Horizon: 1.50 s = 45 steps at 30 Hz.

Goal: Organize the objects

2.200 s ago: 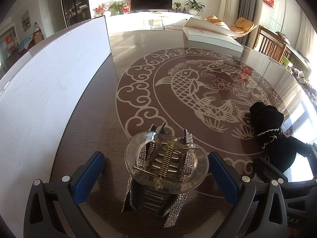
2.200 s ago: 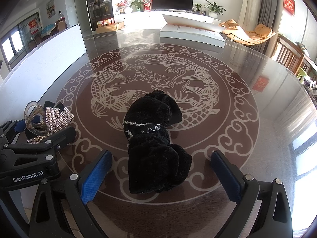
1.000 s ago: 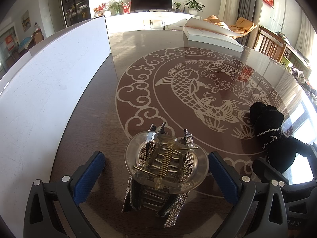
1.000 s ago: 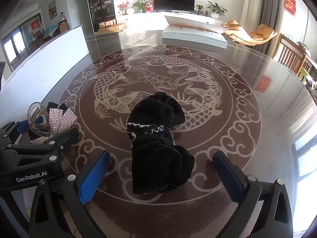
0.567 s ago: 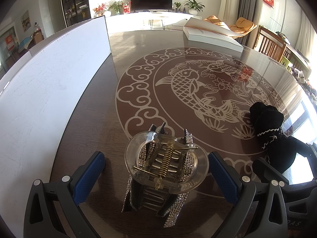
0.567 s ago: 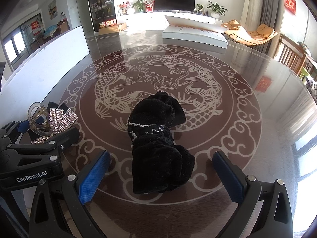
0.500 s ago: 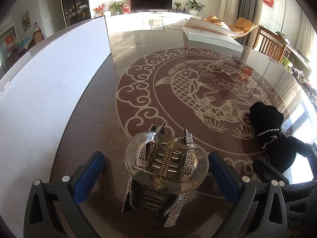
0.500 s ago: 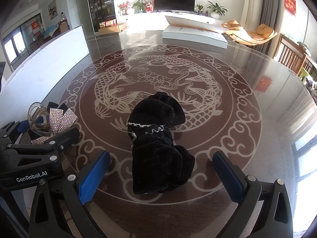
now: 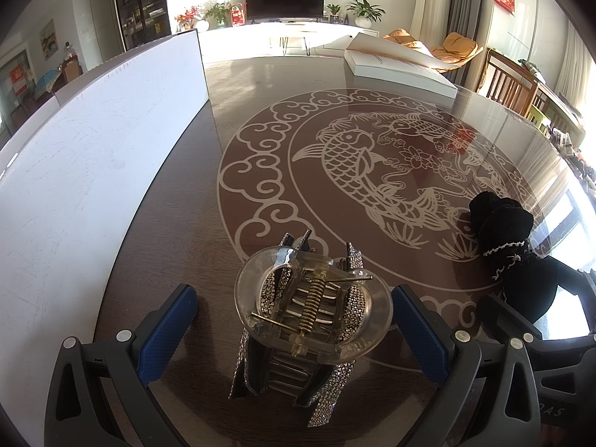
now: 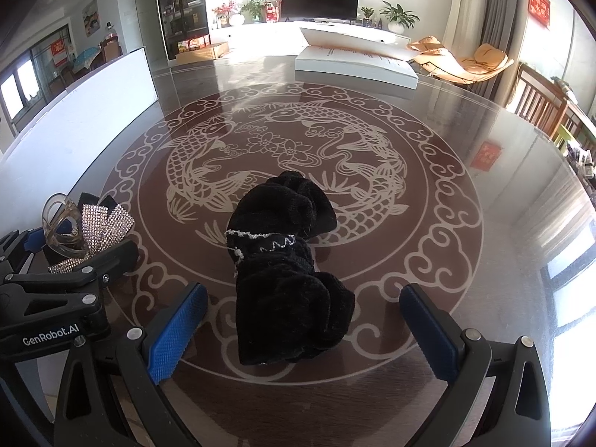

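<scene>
A clear plastic hair claw clip (image 9: 313,305) stands on a rhinestone bow clip (image 9: 327,383) on the brown table. My left gripper (image 9: 294,320) is open, its blue pads on either side of the clips without touching them. A black velvet hair bow (image 10: 287,272) with a thin white trim lies on the table. My right gripper (image 10: 303,322) is open, its pads at either side of the bow's near end. The bow also shows at the right of the left wrist view (image 9: 514,257), and the clips at the left of the right wrist view (image 10: 85,231).
A tall white panel (image 9: 74,171) stands along the table's left side. A white flat box (image 10: 354,61) lies at the far end. The round table (image 10: 503,223) carries a pale fish pattern under glass. Wooden chairs (image 10: 547,108) stand to the right.
The right gripper drew back slightly from the black bow early on. Since then nothing has visibly moved; the left gripper and clips are still.
</scene>
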{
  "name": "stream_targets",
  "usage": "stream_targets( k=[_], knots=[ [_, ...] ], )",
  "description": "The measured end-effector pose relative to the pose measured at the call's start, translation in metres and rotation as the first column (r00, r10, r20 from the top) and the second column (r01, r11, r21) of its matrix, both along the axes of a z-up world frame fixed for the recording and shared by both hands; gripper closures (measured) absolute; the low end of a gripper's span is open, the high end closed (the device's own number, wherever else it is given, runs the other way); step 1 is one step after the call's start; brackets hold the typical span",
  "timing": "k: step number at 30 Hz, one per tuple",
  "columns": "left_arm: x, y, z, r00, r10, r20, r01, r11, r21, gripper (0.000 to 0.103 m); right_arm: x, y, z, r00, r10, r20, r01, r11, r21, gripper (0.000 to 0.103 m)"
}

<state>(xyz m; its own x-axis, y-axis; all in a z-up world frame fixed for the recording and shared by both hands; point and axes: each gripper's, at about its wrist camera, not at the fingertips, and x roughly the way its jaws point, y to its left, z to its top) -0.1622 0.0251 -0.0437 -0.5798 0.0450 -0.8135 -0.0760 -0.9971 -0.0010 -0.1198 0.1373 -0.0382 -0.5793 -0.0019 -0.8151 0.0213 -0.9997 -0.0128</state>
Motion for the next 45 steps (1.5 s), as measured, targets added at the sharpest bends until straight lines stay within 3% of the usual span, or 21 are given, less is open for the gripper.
stream_targets(
  k=[32, 35, 38, 41, 43, 44, 45],
  knots=[
    [0.001, -0.001, 0.001, 1.000, 0.000, 0.000, 0.000, 1.000, 0.001, 0.000, 0.002, 0.003, 0.001, 1.000, 0.007, -0.007, -0.007, 0.999, -0.036, 0.000],
    [0.001, -0.003, 0.004, 0.995, -0.079, 0.055, 0.079, 0.997, -0.001, 0.000, 0.003, 0.005, 0.002, 1.000, 0.027, 0.001, -0.026, 0.998, -0.052, 0.000],
    [0.010, -0.012, 0.006, 0.973, -0.180, 0.142, 0.183, 0.983, -0.010, 0.000, -0.003, 0.008, 0.007, 0.988, 0.123, 0.092, -0.115, 0.989, -0.089, 0.000],
    [0.000, -0.016, 0.008, 0.959, -0.171, 0.225, 0.178, 0.984, -0.011, 0.000, -0.018, 0.013, 0.015, 0.977, 0.140, 0.162, -0.124, 0.987, -0.105, 0.000],
    [-0.008, -0.013, 0.014, 0.958, -0.188, 0.215, 0.188, 0.982, 0.021, 0.000, -0.029, 0.010, 0.021, 0.971, 0.154, 0.184, -0.138, 0.986, -0.094, 0.001],
    [-0.008, -0.009, 0.019, 0.959, -0.213, 0.188, 0.211, 0.977, 0.029, 0.000, -0.033, 0.007, 0.022, 0.967, 0.169, 0.193, -0.154, 0.984, -0.088, 0.005],
    [-0.008, -0.004, 0.022, 0.959, -0.231, 0.165, 0.233, 0.972, 0.007, 0.001, -0.035, 0.003, 0.022, 0.960, 0.187, 0.210, -0.174, 0.981, -0.081, 0.026]
  ],
)
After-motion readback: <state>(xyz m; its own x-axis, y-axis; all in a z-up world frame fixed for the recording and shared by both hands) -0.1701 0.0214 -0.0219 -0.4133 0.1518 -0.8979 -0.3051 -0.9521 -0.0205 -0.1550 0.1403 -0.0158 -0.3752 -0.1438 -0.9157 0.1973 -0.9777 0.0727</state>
